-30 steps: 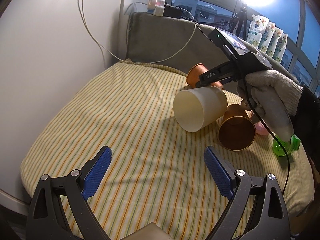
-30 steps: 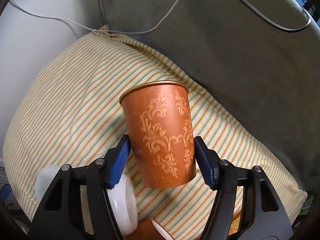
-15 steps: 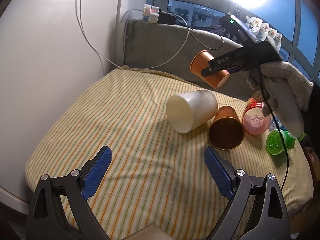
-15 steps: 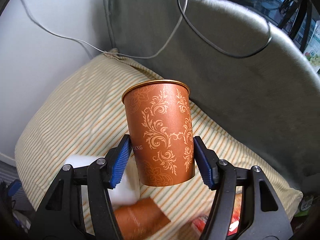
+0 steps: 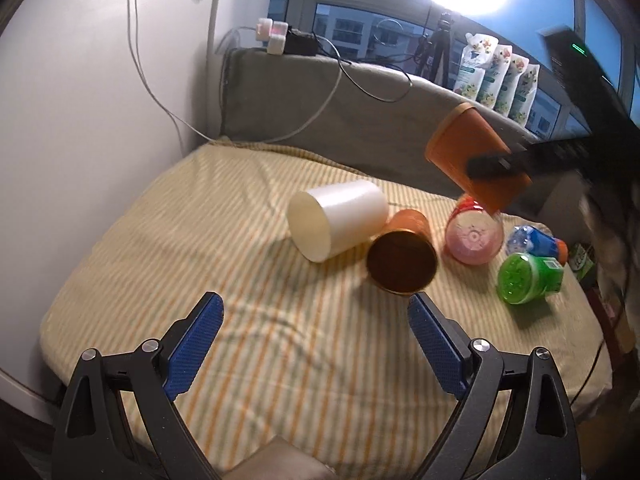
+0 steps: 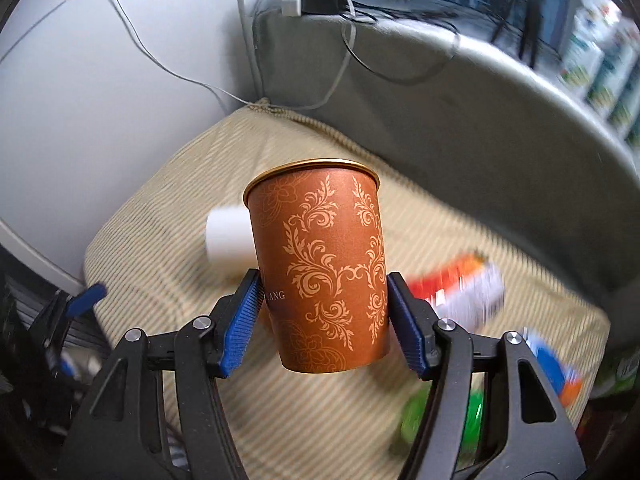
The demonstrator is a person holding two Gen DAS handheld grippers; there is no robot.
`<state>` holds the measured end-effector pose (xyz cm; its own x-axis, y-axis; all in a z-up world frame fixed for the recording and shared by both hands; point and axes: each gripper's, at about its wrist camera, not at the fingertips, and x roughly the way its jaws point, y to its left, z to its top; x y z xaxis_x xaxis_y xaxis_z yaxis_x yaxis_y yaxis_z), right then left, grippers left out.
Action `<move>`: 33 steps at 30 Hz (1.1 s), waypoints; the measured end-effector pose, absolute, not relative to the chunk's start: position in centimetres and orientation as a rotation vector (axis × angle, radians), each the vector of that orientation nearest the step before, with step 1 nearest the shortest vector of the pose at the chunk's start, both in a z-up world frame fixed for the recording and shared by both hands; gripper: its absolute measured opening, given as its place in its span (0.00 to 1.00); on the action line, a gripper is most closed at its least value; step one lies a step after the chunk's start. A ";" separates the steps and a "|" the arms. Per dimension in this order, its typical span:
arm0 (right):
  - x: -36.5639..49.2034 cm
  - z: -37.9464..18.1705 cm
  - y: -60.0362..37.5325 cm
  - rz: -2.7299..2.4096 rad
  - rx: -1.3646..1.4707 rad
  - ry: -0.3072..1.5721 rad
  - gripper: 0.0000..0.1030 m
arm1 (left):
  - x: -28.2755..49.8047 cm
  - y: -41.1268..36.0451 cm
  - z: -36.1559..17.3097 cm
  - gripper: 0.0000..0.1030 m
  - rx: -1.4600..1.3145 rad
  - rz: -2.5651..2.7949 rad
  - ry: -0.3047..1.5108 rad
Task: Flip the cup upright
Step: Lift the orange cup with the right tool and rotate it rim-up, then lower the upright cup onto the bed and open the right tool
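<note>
My right gripper (image 6: 324, 320) is shut on a copper patterned cup (image 6: 320, 272), rim up, held in the air above the striped cushion (image 5: 200, 240). The held cup also shows in the left wrist view (image 5: 476, 160), tilted, high at the right with the right gripper (image 5: 500, 164) across it. A white cup (image 5: 340, 220) and a second copper cup (image 5: 402, 258) lie on their sides on the cushion. My left gripper (image 5: 316, 340) is open and empty, low over the cushion's near edge.
A pink bottle (image 5: 474, 236), a green bottle (image 5: 528, 278) and a blue-capped bottle (image 5: 532, 240) lie at the cushion's right. A grey backrest (image 5: 320, 96) with cables stands behind. A white wall (image 5: 80, 120) is at the left.
My right gripper has lifted the copper cup higher and further right, away from the cushion. The left gripper stays open and has pulled back a little.
</note>
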<state>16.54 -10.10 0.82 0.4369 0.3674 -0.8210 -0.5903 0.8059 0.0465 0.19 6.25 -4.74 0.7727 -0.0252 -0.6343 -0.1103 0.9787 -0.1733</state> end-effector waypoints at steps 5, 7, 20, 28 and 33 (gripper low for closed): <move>12.5 -1.8 -13.9 0.586 -0.159 0.994 0.63 | 0.3 4.3 -6.2 0.91 -0.212 -0.045 0.799; 11.1 -3.3 -14.8 0.592 -0.104 1.031 0.63 | 0.3 3.4 -6.9 0.91 -0.196 -0.061 0.836; 8.3 -8.9 -17.9 0.572 0.067 1.143 0.68 | 0.8 1.5 -6.2 0.91 -0.319 -0.138 0.904; 6.6 -5.9 -19.9 0.552 0.035 1.019 0.79 | 1.6 -0.1 -5.1 0.91 -0.393 -0.205 0.919; 5.4 -4.1 -23.3 0.494 0.049 0.950 0.79 | 3.3 -1.9 -5.9 0.91 -0.543 -0.284 1.001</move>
